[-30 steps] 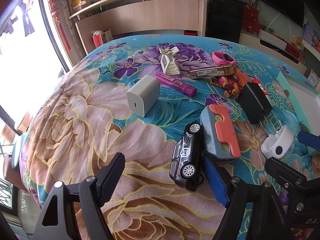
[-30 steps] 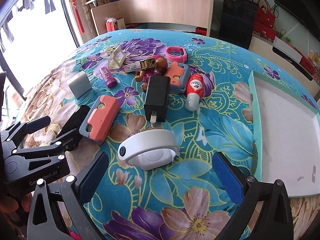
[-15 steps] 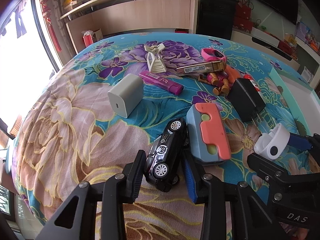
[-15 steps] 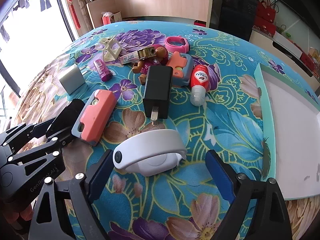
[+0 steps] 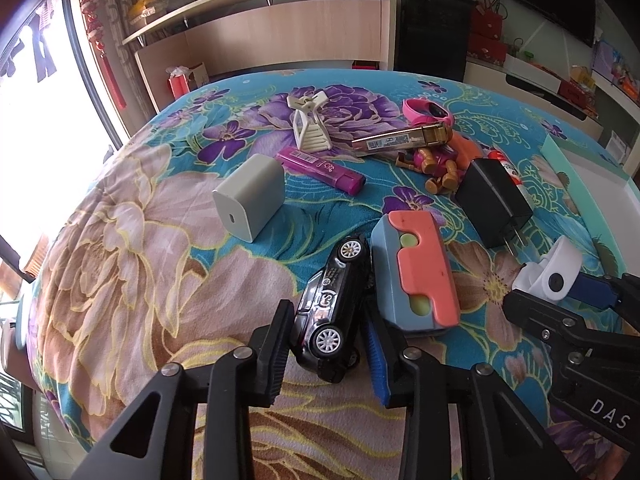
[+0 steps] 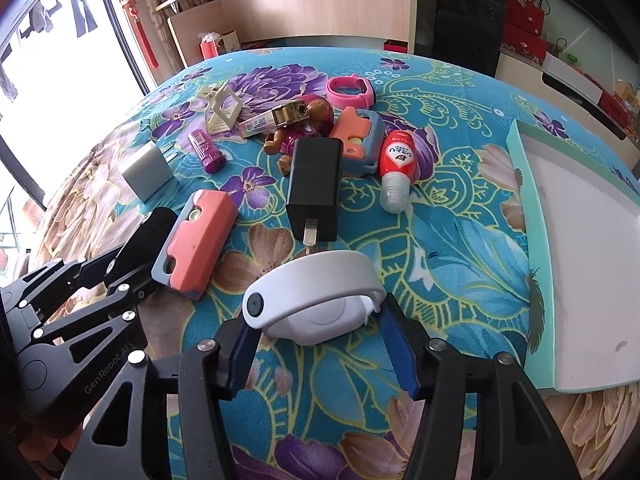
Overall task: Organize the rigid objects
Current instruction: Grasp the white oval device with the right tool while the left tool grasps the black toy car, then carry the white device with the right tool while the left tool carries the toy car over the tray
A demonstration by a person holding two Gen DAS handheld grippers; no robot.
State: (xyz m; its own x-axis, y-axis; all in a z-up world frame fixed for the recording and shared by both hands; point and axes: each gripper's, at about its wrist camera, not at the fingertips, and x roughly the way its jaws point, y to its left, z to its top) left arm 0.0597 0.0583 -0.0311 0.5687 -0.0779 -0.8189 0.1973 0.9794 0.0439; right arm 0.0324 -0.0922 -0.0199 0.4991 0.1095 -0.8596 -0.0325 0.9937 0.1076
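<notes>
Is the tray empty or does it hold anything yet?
Empty as far as visible: the tray shows only its bare white floor; its far part is out of frame.

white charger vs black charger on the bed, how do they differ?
The white charger is pale and blocky, set apart near the purple tube; the black charger is dark, longer, beside the red bottle. Black's prongs show, toward the camera; white shows a port. Both lie untouched.

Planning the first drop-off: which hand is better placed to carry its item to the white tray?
Right. Its tool brackets the white wristband with the tray alongside; the left tool with the toy car is farther away.
</notes>
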